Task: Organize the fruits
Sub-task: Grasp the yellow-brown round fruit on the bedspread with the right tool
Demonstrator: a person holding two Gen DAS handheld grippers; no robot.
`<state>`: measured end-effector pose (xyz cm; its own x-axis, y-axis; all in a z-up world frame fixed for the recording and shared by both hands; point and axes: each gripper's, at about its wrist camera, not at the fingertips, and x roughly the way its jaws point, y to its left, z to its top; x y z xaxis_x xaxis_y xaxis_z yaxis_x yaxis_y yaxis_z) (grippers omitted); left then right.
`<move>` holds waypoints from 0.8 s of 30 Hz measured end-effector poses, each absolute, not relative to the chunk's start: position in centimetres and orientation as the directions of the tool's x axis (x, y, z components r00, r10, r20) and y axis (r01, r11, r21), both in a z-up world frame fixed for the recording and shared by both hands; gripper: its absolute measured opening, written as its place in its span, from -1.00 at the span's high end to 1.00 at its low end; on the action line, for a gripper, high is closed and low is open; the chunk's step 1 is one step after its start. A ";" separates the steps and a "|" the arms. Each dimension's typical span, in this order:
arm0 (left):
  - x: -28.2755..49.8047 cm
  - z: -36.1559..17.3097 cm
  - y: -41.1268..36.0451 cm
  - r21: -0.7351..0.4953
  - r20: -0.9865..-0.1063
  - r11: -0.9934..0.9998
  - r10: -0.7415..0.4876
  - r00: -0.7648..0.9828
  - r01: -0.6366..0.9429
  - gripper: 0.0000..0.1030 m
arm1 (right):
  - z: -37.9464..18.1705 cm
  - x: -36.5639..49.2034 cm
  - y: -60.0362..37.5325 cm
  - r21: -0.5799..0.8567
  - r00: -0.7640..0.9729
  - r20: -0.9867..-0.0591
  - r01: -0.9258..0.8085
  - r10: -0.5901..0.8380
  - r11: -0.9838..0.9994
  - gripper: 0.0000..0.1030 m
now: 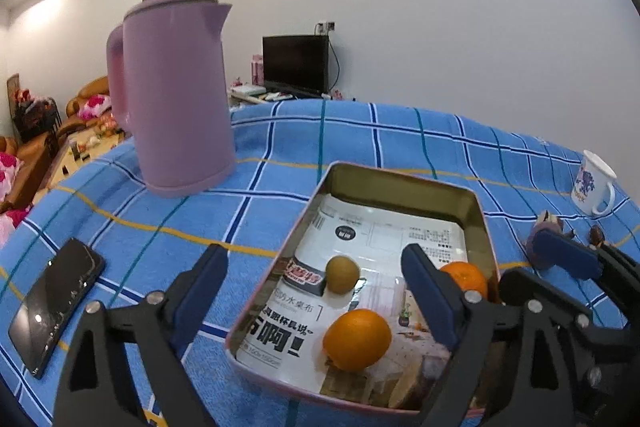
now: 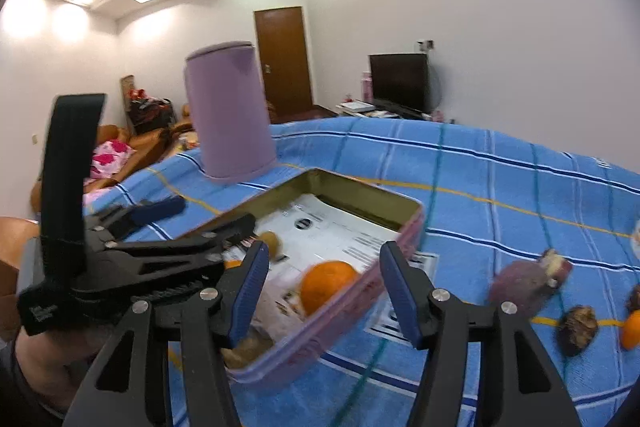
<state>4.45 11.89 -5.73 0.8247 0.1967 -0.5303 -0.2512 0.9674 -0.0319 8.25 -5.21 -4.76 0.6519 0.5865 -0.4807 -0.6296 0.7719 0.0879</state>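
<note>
Both my grippers hang empty over the tin (image 1: 486, 227) — left gripper (image 1: 316, 297) wide, right gripper (image 2: 320, 291) about half open. Two oranges (image 1: 357, 339) and a small brown fruit (image 1: 343, 274) lie inside. Next I'd swing right for the loose fruit (image 2: 524, 285), gripping softly. Beyond — blue checked cloth (image 1: 400, 143), purple kettle (image 1: 176, 95), TV (image 1: 296, 63).

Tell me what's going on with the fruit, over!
Both claws open, empty: left claw, right claw. Two oranges and one small brownish fruit in tin. More fruit outside on cloth.
</note>
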 end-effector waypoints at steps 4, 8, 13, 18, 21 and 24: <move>3.9 -5.4 10.8 0.017 -0.493 0.968 0.225 0.840 -0.250 -0.96 | -4.8 8.7 -7.5 0.071 0.688 -0.504 -0.569 0.521 0.820 -0.15; 3.9 -5.4 10.6 0.018 -0.494 0.969 0.223 0.841 -0.246 -0.97 | -5.2 9.6 -9.5 0.090 0.683 -0.544 -0.530 0.487 0.844 -0.15; 4.2 -5.5 10.2 0.021 -0.503 0.971 0.216 0.837 -0.238 -0.97 | -6.2 10.5 -8.7 0.073 0.632 -0.619 -0.545 0.466 0.836 -0.14; 4.4 -5.6 10.4 0.009 -0.511 0.972 0.205 0.835 -0.234 -0.97 | -7.7 11.9 -7.0 0.011 0.594 -0.701 -0.543 0.394 0.839 0.03; 4.5 -5.6 10.4 0.008 -0.515 0.974 0.200 0.834 -0.228 -0.97 | -8.3 13.0 -6.9 0.021 0.567 -0.733 -0.534 0.376 0.845 0.04; 4.5 -5.7 10.1 0.013 -0.516 0.974 0.199 0.833 -0.225 -0.97 | -9.1 14.2 -7.0 0.064 0.523 -0.762 -0.526 0.382 0.848 0.19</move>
